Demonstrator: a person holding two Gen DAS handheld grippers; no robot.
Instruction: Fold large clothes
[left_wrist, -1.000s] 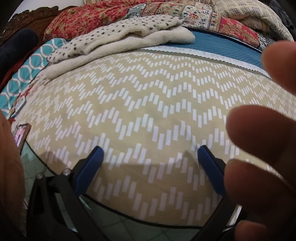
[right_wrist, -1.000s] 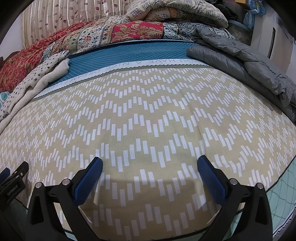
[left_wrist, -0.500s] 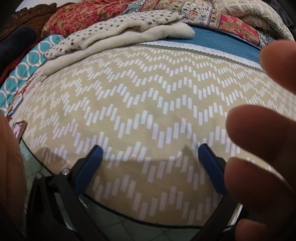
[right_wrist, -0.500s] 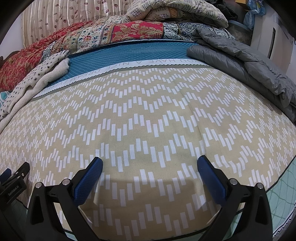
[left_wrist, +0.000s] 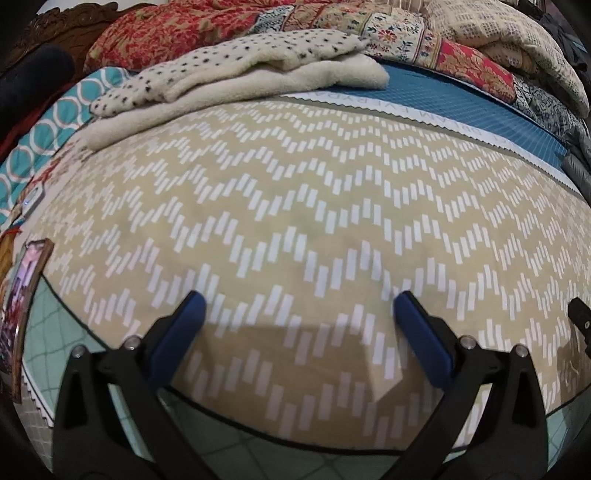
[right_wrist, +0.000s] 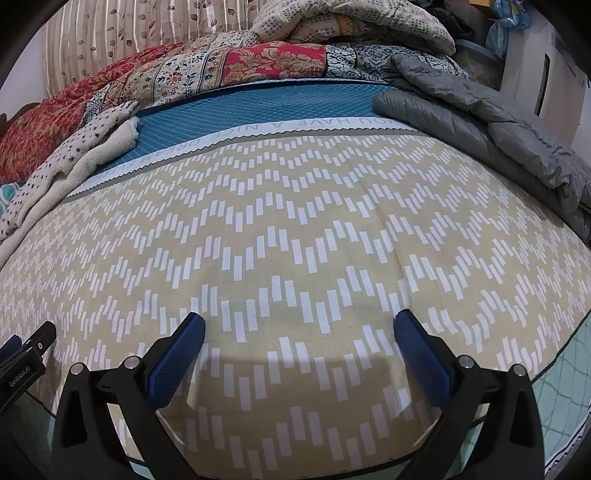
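Both the left gripper (left_wrist: 295, 314) and right gripper (right_wrist: 297, 334) hover with jaws spread wide, gripping nothing, above the beige zigzag-patterned cloth (left_wrist: 314, 206) near its front edge.

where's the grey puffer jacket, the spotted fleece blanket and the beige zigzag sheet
grey puffer jacket (right_wrist: 509, 136), right wrist view, on its quilted middle
spotted fleece blanket (left_wrist: 258, 55), left wrist view, on its dotted top layer
beige zigzag sheet (right_wrist: 295, 236), right wrist view, on its flat centre
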